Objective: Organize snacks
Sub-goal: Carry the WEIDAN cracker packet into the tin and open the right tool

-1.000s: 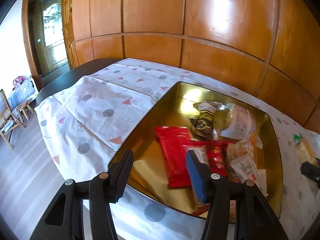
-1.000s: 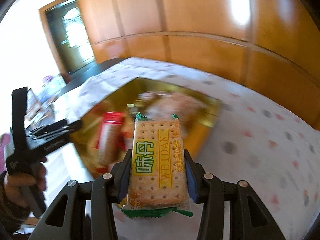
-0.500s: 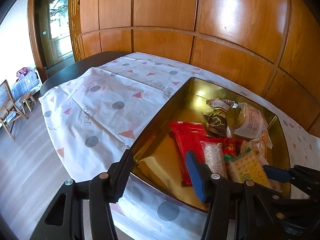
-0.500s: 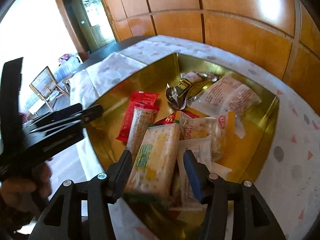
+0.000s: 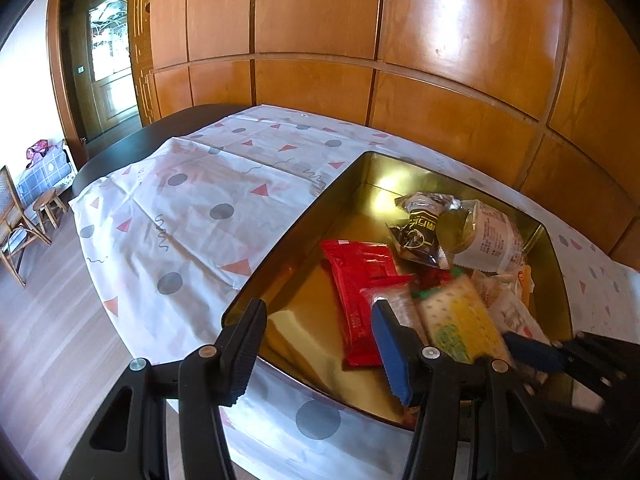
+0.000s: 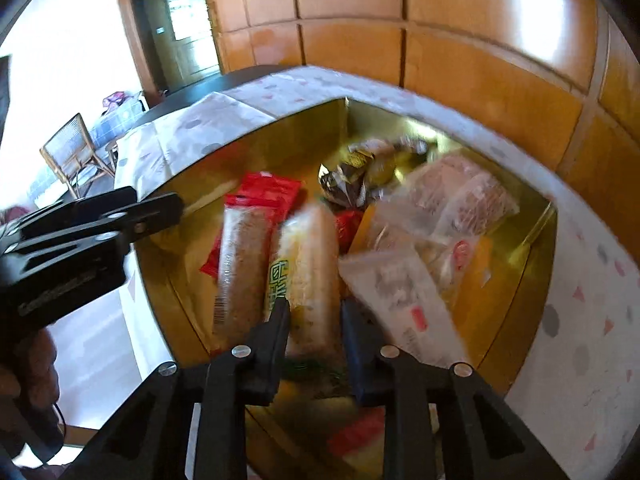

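A gold tin (image 5: 276,252) on the patterned tablecloth holds several snack packs: a red pack (image 5: 356,280), a dark pack (image 5: 420,232), a clear-wrapped bun (image 5: 488,236). The green and yellow cracker pack (image 5: 460,320) (image 6: 304,264) lies in the tin among them, beside a brown bar (image 6: 244,264). My right gripper (image 6: 314,312) is open, its fingers on either side of the cracker pack's near end, and it shows in the left wrist view (image 5: 532,352). My left gripper (image 5: 320,328) is open and empty over the tin's near left corner.
The white tablecloth (image 5: 192,200) with dots and triangles covers a dark round table. A wood panel wall (image 5: 400,60) runs behind. A wicker chair (image 5: 12,216) and stool stand on the floor at left, near a door.
My right gripper carried the cracker pack into the tin, let it go and has opened. The pack now lies among the other snacks. The left gripper stayed open near the tin.
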Motion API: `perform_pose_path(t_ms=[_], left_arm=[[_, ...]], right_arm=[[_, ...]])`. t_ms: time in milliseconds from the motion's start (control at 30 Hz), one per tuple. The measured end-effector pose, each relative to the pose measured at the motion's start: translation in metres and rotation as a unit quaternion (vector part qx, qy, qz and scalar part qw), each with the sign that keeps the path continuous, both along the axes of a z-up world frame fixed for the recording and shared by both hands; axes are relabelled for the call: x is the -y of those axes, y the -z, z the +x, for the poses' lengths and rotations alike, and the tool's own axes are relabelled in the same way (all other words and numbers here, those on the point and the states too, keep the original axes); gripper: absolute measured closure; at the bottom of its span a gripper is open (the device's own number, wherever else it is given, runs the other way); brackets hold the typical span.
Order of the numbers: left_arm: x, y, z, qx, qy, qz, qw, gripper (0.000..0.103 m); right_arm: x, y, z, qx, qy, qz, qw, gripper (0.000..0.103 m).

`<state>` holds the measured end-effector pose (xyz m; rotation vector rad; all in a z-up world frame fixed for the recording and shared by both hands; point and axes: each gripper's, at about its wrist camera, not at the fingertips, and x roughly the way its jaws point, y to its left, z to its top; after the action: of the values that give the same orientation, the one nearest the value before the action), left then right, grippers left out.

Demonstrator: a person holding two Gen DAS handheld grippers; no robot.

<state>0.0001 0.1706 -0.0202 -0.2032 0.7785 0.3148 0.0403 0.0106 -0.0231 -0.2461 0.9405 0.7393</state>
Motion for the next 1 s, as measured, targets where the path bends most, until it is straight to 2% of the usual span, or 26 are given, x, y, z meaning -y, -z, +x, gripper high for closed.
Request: perform_pose_path(t_ms=[400, 567, 667, 1000], left_arm=[[0.014, -0.005, -0.003, 0.004, 0.018, 0.011, 0.9998, 0.044], [0.019, -0.008, -0.006, 0.006, 0.022, 0.013, 0.9996, 0.044], [0.02, -0.009, -0.008, 0.01, 0.025, 0.013, 0.9996, 0.043], [0.026, -0.013, -0.014, 0.018, 0.031, 0.017, 0.9992, 0.037]], right_arm=[[0.012, 0.0, -0.003, -0.008, 0.024, 0.017, 1.0, 0.075], [0.017, 0.001, -0.006, -0.005, 0.036, 0.014, 0.999, 0.067], [0.02, 0.001, -0.006, -0.007, 0.045, 0.014, 0.999, 0.065], [0.027, -0.007, -0.018, 0.015, 0.063, 0.004, 0.998, 0.064]])
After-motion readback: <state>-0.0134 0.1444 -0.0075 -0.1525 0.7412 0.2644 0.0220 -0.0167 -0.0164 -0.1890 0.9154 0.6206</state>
